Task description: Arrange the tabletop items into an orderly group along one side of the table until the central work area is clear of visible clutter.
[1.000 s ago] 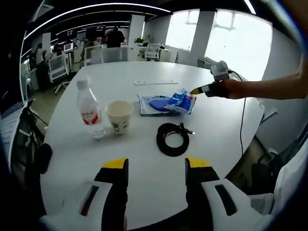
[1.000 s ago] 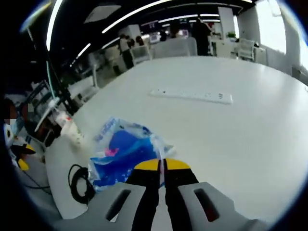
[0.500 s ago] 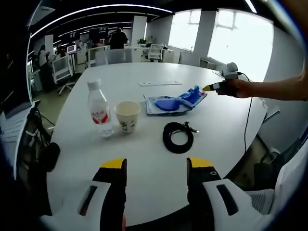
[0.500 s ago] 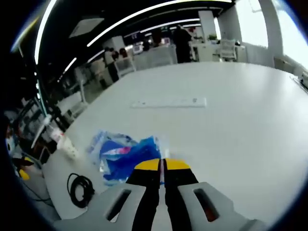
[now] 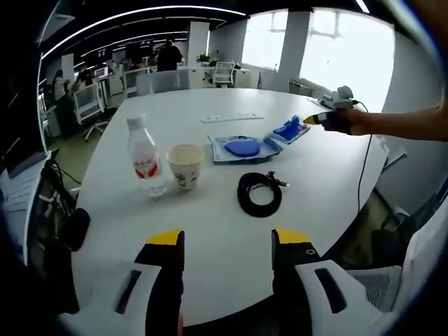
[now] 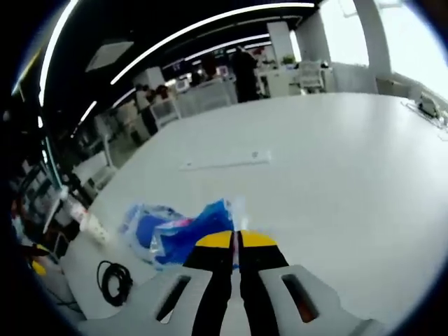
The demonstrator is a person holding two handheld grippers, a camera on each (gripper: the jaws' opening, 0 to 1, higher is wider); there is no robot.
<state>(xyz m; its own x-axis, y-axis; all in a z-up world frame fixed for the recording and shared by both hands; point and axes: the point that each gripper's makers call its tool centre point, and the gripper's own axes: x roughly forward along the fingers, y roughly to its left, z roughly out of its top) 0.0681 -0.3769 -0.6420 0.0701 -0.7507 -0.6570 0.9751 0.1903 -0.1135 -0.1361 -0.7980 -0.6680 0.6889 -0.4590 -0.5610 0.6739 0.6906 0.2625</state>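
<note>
A blue plastic bag [image 5: 255,145] lies stretched on the white round table [image 5: 210,224]; my right gripper [image 5: 313,120] is shut on its right corner and holds that corner up. In the right gripper view the bag [image 6: 175,227] trails left from the shut right gripper [image 6: 236,240]. A water bottle [image 5: 145,155] with a red label and a paper cup [image 5: 185,166] stand side by side at left. A coiled black cable [image 5: 260,194] lies in front of the bag. My left gripper [image 5: 227,239] hovers open over the near table edge, holding nothing.
A white power strip [image 5: 232,118] lies at the far side of the table, also seen as the strip [image 6: 225,160] beyond the bag. Office chairs and desks [image 5: 91,98] stand behind, with people far back. A black cord [image 5: 364,168] hangs off the table's right edge.
My right gripper has pulled the bag's corner further right and away, stretching the bag out. The left gripper stays open in place.
</note>
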